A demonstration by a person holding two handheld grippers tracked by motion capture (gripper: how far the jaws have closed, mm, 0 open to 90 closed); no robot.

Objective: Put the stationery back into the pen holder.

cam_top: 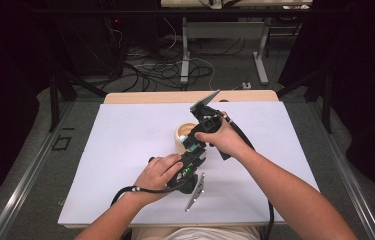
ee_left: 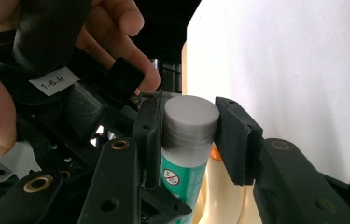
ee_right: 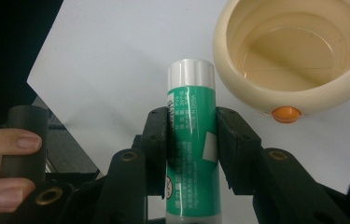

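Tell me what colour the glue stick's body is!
Green, with white print; the glue stick shows best in the right gripper view.

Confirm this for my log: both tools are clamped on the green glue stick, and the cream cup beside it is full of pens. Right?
Not quite. The cream cup is empty, as the right gripper view shows. The rest holds: the left tool and right tool both clamp the green glue stick.

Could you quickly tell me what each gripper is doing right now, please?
Left gripper: shut on the glue stick's grey cap.
Right gripper: shut on the glue stick's green body.
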